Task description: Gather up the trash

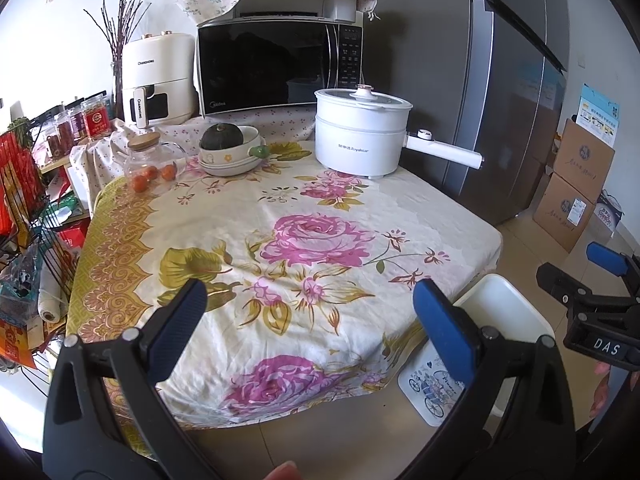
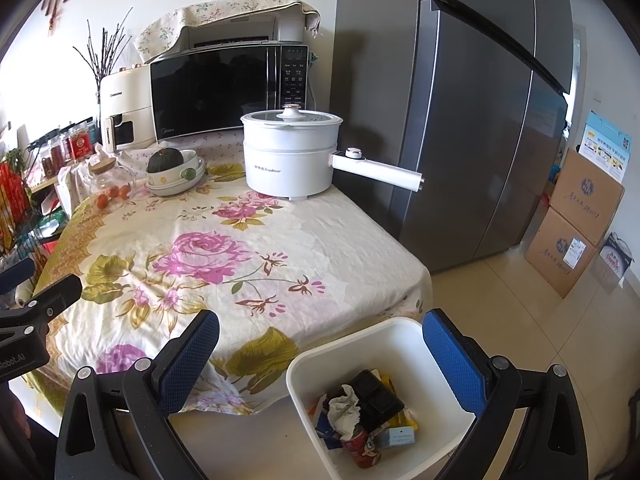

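Trash [image 2: 362, 412] fills bin [image 2: 404, 330] below worktop [image 2: 224, 248] edge for dropping; our left gripper [image 1: 310, 322] and right gripper [image 2: 320, 354] gape empty.

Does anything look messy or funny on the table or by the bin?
Nothing is spilled or broken. The trash sits inside the white bin, none on the floor around it. The only odd bit: the white pot's handle sticks out past the table edge, where it could get bumped.

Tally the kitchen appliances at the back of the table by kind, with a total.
Microwave: 1
Air fryer: 1
Electric pot: 1
Total: 3
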A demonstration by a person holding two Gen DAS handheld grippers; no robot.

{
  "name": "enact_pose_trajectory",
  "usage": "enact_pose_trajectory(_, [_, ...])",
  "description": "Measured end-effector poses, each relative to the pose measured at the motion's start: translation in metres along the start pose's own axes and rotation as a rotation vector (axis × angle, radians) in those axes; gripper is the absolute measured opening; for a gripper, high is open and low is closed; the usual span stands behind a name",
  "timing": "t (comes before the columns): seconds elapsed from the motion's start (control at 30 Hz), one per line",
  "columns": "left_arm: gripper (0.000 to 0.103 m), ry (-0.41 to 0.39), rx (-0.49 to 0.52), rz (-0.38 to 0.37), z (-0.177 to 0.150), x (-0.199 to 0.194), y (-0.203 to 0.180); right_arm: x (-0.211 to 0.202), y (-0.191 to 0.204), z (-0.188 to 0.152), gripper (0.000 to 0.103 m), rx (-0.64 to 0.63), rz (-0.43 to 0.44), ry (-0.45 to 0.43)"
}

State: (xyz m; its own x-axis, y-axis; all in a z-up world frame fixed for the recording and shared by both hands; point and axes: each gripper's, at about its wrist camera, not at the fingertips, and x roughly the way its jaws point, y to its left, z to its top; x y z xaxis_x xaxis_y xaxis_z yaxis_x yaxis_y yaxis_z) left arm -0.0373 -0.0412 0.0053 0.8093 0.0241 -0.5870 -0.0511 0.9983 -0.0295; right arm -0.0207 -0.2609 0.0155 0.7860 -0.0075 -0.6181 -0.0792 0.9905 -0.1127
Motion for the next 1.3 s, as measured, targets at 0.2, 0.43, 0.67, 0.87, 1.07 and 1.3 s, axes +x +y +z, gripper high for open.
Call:
enact_pose_trajectory(0.2, [0.102,0.002,0.000,-0.001,-0.0005,-0.0007,0.0004,0.0001,-0.0011,0.0002,0.103,0.002,0.003,-0.001])
enact_pose_trajectory(0.43, [0.102,0.000,-0.003,-0.003,-0.0005,-0.0012,0.0004,-0.0003,-0.0013,0.0006,0.103,-0.001,0.002,-0.002])
enact_pose_trajectory(0.67, [0.102,-0.001,-0.003,-0.003,-0.0003,-0.0020,0.0001,-0.0004,-0.0014,0.0007,0.103,-0.001,0.002,-0.002])
enact_pose_trajectory(0.87, [0.102,0.003,-0.007,-0.008,-0.0006,-0.0008,-0.0020,-0.0005,-0.0017,0.0008,0.103,0.000,0.001,-0.004])
enact_pose_trajectory(1.07, [0.102,0.004,-0.009,-0.010,-0.0010,-0.0012,-0.0025,-0.0011,-0.0035,0.0016,0.103,0.005,0.002,-0.014])
enact_pose_trajectory(1.3, [0.102,0.009,-0.008,-0.012,-0.0010,-0.0018,-0.0027,-0.0017,-0.0030,0.0014,0.103,0.006,0.000,-0.014])
